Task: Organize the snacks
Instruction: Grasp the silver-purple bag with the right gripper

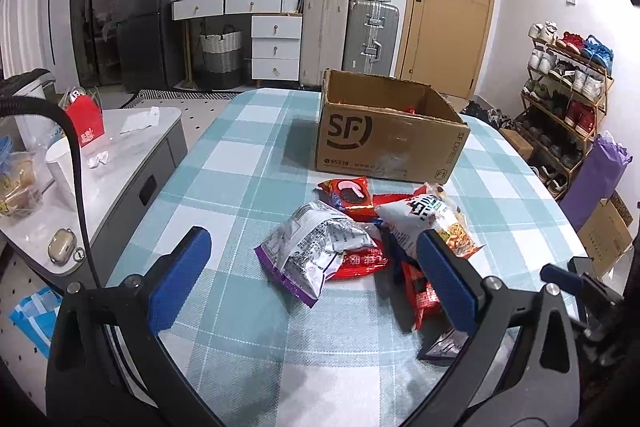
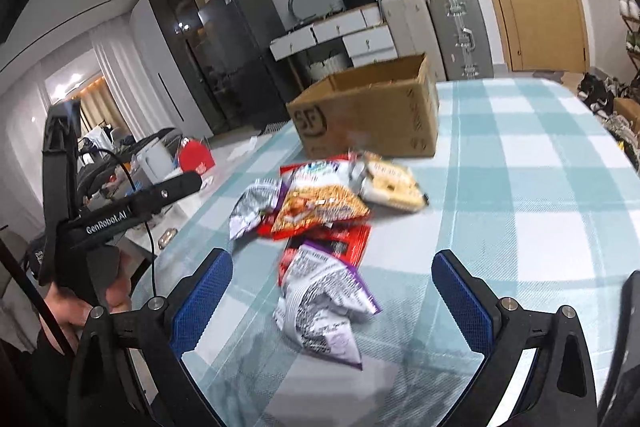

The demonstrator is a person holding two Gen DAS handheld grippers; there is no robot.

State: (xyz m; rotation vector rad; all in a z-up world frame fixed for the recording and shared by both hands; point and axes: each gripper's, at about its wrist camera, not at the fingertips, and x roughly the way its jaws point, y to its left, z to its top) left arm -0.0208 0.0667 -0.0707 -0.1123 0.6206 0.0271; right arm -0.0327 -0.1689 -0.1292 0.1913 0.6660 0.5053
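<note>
Foil: crinkled silver-and-purple snack bag (image 2: 326, 301), light, soft, slippery; judged best pinched at a flat sealed edge.
Pile: more packets, an orange noodle bag (image 2: 318, 209) among them, heaped mid-desk, short of the brown cardboard SF box (image 1: 384, 131).
Desk: teal-and-white checked cloth (image 1: 240, 163).
Left tool (image 1: 312, 283): blue pads apart, holding nothing.
Right tool (image 2: 332, 301): pads apart, silver bag lying between them, not clamped.
</note>
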